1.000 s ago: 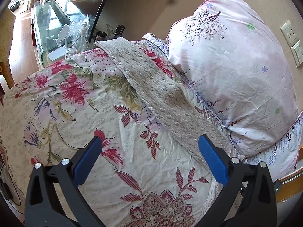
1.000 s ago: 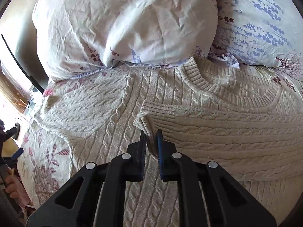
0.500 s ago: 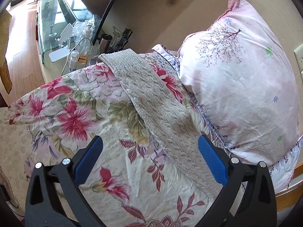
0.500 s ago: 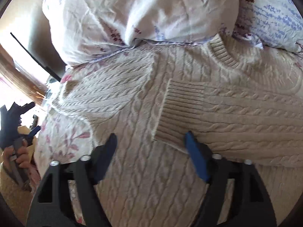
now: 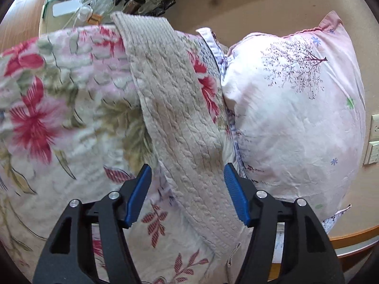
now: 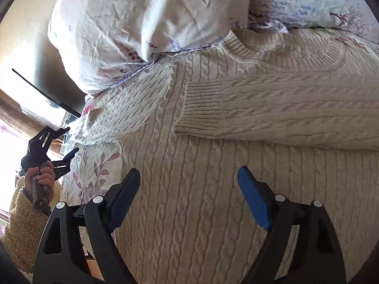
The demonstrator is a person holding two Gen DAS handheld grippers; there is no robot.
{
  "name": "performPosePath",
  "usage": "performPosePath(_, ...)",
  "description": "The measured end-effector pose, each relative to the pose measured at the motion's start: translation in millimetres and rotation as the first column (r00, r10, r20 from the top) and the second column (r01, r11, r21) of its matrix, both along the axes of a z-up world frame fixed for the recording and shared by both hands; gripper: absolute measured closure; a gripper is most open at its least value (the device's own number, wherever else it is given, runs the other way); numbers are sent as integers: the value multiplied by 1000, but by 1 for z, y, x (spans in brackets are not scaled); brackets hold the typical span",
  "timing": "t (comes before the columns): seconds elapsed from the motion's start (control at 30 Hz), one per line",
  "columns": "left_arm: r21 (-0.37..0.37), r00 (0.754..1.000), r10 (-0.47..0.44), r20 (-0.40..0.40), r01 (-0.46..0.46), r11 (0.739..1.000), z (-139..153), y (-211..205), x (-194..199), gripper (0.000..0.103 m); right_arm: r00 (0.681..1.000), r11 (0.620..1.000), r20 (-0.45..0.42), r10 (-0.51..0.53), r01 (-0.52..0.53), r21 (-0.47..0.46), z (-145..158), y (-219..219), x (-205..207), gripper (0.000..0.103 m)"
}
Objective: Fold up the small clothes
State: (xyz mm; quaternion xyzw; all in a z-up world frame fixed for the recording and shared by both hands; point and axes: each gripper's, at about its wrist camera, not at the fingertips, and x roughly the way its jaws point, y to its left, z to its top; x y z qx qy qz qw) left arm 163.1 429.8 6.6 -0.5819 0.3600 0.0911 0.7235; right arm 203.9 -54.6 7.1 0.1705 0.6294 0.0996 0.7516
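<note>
A cream cable-knit sweater [image 6: 201, 189] lies flat on the floral bedspread, neckline toward the pillows. Its right sleeve [image 6: 272, 113] is folded across the chest, cuff lying free. Its left sleeve [image 5: 180, 123] stretches out over the bedspread toward the bed's edge. My left gripper [image 5: 187, 189] is open, its fingers either side of that sleeve, just above it. My right gripper [image 6: 189, 196] is open and empty above the sweater's body. The left gripper also shows in the right wrist view [image 6: 51, 149], held in a hand.
A pink pillow [image 5: 296, 118] leans against the wall beside the left sleeve. A second, lavender-print pillow [image 6: 308, 2] lies behind the neckline. The floral bedspread [image 5: 54, 108] covers the bed. A glass table with bottles [image 5: 90, 7] stands past the bed's far edge.
My right gripper opened, let go of the right sleeve's cuff and pulled back. My left gripper moved forward over the left sleeve and narrowed its opening.
</note>
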Motion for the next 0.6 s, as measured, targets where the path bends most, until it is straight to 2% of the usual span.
performPosePath(0.07, -59, 1000, -22, 8, 23, 998, -6, -18, 5, 45, 1000, 1000, -1, -8, 8, -3, 0, -2, -2, 17)
performPosePath(0.13, -67, 999, -34, 1, 34, 997, -8, -36, 9, 46, 1000, 1000, 3, -8, 8, -5, 2, -5, -4, 17)
performPosePath(0.2, -52, 999, -37, -6, 37, 998, -10, -50, 14, 49, 1000, 1000, 10, -5, 5, -9, 6, -9, -7, 17)
performPosePath(0.33, -42, 1000, 6, -30, -7, 999, -17, -59, 19, 69, 1000, 1000, 29, -7, 7, -22, 14, -18, -15, 17)
performPosePath(0.43, -25, 999, 27, -38, -28, 999, -17, -57, 21, 75, 999, 999, 39, -30, 31, -30, 20, -36, -27, 17)
performPosePath(0.5, 0, 999, 18, -51, -18, 1000, -17, -56, 27, 85, 998, 998, 36, -52, 53, -35, 20, -45, -33, 17)
performPosePath(0.53, 15, 998, 11, -57, -10, 1000, -16, -57, 29, 95, 997, 997, 33, -67, 69, -38, 20, -52, -38, 17)
performPosePath(0.6, 48, 999, 14, -51, -11, 999, -10, -59, 32, 96, 995, 995, 29, -91, 92, -42, 21, -63, -46, 17)
